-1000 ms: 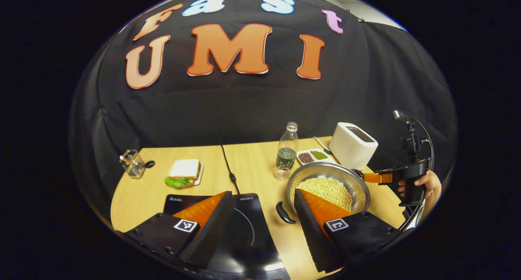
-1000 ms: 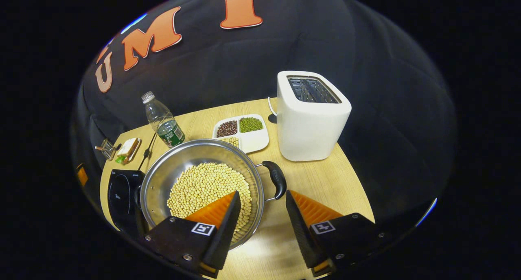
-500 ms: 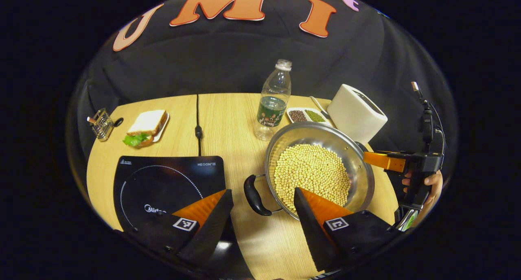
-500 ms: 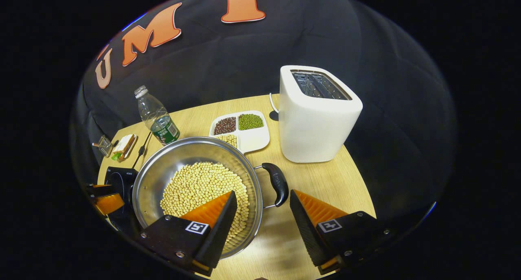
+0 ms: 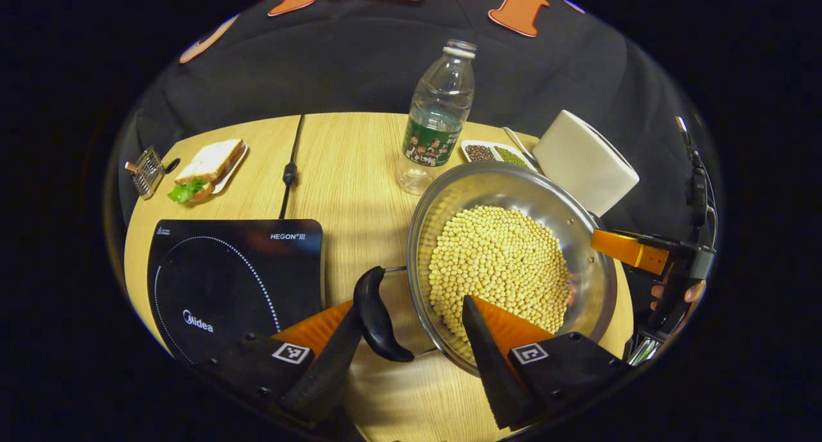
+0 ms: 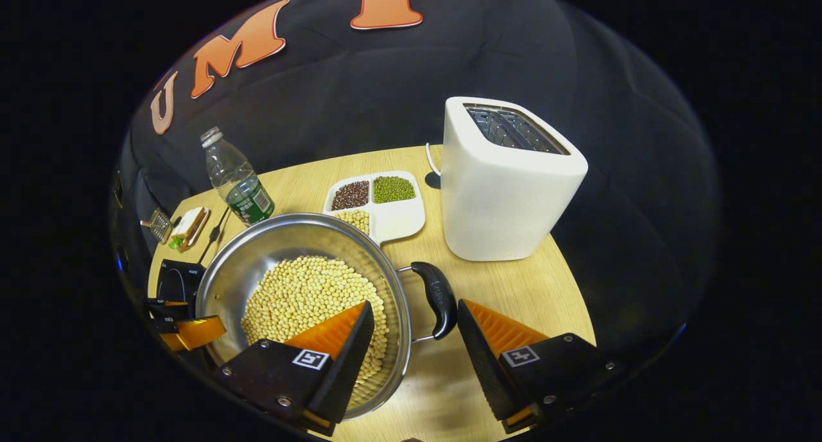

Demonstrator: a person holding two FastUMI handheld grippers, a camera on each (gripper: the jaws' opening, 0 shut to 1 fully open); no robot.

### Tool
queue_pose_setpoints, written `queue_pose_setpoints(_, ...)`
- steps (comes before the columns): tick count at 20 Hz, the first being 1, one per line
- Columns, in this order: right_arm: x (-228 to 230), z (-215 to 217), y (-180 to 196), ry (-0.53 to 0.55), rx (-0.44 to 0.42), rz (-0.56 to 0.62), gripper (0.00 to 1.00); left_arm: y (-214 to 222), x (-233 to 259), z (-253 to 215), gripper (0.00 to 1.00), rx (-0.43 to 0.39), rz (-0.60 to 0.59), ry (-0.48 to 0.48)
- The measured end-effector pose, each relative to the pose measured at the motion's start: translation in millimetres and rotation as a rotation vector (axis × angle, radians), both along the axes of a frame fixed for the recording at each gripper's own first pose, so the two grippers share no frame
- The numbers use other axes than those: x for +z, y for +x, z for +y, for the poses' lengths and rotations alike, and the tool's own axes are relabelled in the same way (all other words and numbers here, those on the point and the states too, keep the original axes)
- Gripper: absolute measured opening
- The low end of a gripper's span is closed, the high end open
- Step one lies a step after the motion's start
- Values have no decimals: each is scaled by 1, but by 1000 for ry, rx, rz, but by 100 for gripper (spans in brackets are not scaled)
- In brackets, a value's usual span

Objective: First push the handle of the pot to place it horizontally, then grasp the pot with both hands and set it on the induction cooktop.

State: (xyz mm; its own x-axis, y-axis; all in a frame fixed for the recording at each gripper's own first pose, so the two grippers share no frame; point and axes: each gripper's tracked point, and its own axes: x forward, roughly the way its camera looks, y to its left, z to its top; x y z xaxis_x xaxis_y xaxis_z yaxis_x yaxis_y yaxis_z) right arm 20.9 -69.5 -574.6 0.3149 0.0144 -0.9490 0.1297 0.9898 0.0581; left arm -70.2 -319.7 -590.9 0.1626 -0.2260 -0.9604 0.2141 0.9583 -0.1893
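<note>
Steel pot (image 5: 510,262) of pale beans seen standing on the wooden worktop (image 5: 350,166), at about 3 o'clock from the induction cooktop (image 5: 234,281) and just beside it, not yet on the glass. Left handle (image 5: 379,315) of the pot found at 6 o'clock in the left gripper view, lying between the spread jaws of the left gripper (image 5: 411,355), nearer the inner face of the left-hand finger; contact not clear. Right handle (image 6: 438,299) shown at 5 o'clock in the right gripper view, between the parted jaws of the right gripper (image 6: 411,345), untouched by either finger, one finger reaching over the pot rim. Both sets of jaws released, grasping nothing. Right gripper also visible at 3 o'clock in the left gripper view, held by a hand (image 5: 687,293).

Step judged in hand: handle alignment apparently done, both-hands grasp being set up. Next move judged to call for closing each pair of jaws squarely on its own handle, then lifting level and together, beans being loose, and carrying toward 9 o'clock onto the cooktop ring. Bottle (image 5: 437,121), toaster (image 6: 507,185) and divided dish (image 6: 379,201) standing at 12 o'clock beyond the pot, clear of that path.
</note>
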Motion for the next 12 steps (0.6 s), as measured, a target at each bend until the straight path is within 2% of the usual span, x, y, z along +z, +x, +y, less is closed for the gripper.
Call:
queue_pose_setpoints(2,-7,-1,0,-8,-4,13,82,5,-7,-2,97,14,-19,6)
queue_pose_setpoints(4,-15,-2,-1,-25,5,25,82,7,-17,-6,96,-4,-32,20)
queue_pose_setpoints(5,-19,-1,-3,-31,8,35,83,8,-24,-7,99,-20,-32,29)
queue_pose_setpoints(9,-28,-6,-6,-55,-1,54,83,17,-42,-5,87,-5,-79,55)
queue_pose_setpoints(12,-32,-3,-8,-55,3,60,83,27,-44,-2,84,0,-128,74)
